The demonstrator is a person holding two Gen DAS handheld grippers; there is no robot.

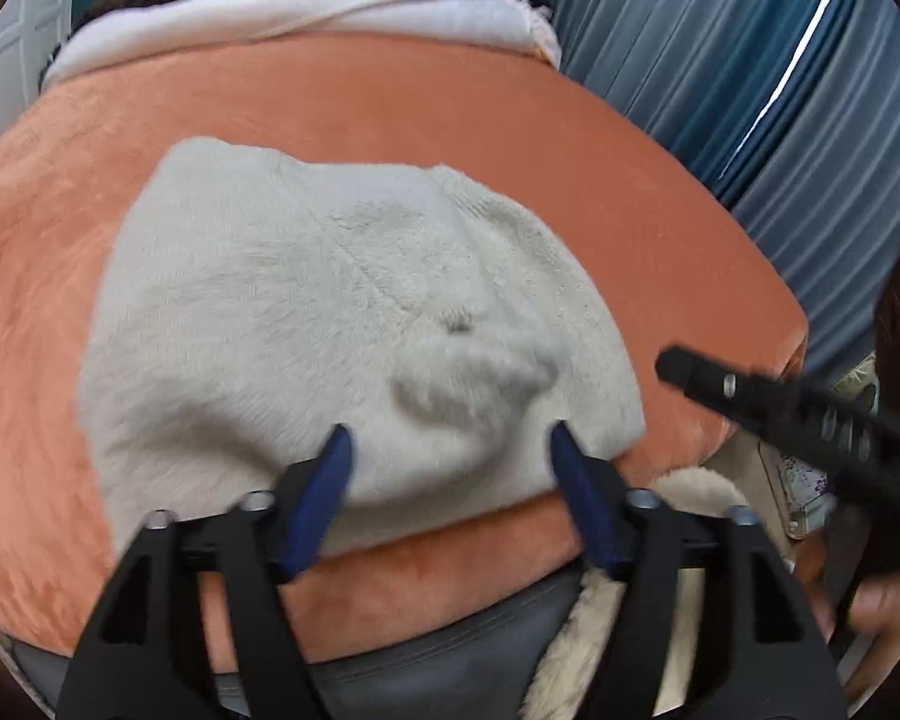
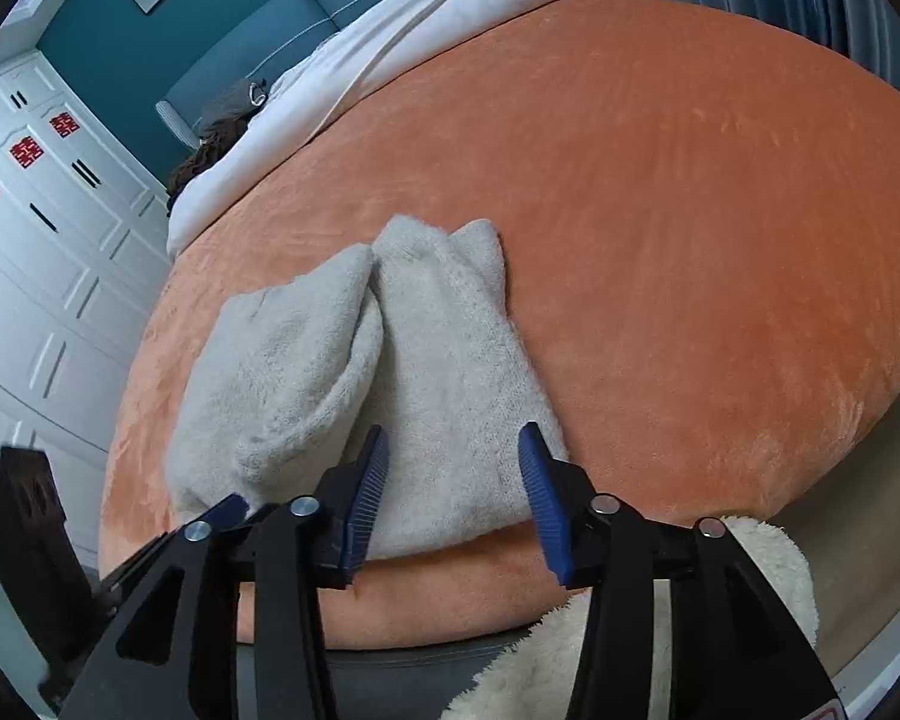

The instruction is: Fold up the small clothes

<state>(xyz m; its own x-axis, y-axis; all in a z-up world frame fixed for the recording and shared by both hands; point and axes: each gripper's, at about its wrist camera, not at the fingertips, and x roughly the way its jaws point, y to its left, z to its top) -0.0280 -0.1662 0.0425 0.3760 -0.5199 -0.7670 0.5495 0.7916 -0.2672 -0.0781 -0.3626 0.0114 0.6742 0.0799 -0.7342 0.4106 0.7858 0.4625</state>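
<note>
While the fluffy pale grey garment (image 1: 330, 324) lies in the lower middle of the left wrist view, it rests flat on the orange blanket (image 1: 390, 114) and its near edge runs close to the front border of the bed. The left gripper (image 1: 450, 441) is above this near edge with its blue fingers (image 1: 324, 498) spread wide and nothing between them. The picture is a little blurred here, so I cannot tell if the tips touch the cloth. At the right side of the same frame the right gripper (image 1: 684, 369) comes in as a dark bar beside the garment's right corner.

In the right wrist view the garment (image 2: 426, 372) sits in the lower centre, with one side turned over into a thick fold (image 2: 282, 372) at the left. The right gripper (image 2: 453, 450) is released too, both blue fingers (image 2: 543, 510) apart over the near hem, gripping nothing. To the right and above the garment the orange blanket (image 2: 690, 240) is wide and bare. A white quilt (image 2: 390, 48) borders it at the upper part of the frame, white cupboards (image 2: 42, 252) stand at the left, and a cream fleece (image 2: 768, 570) shows in the lower right corner
</note>
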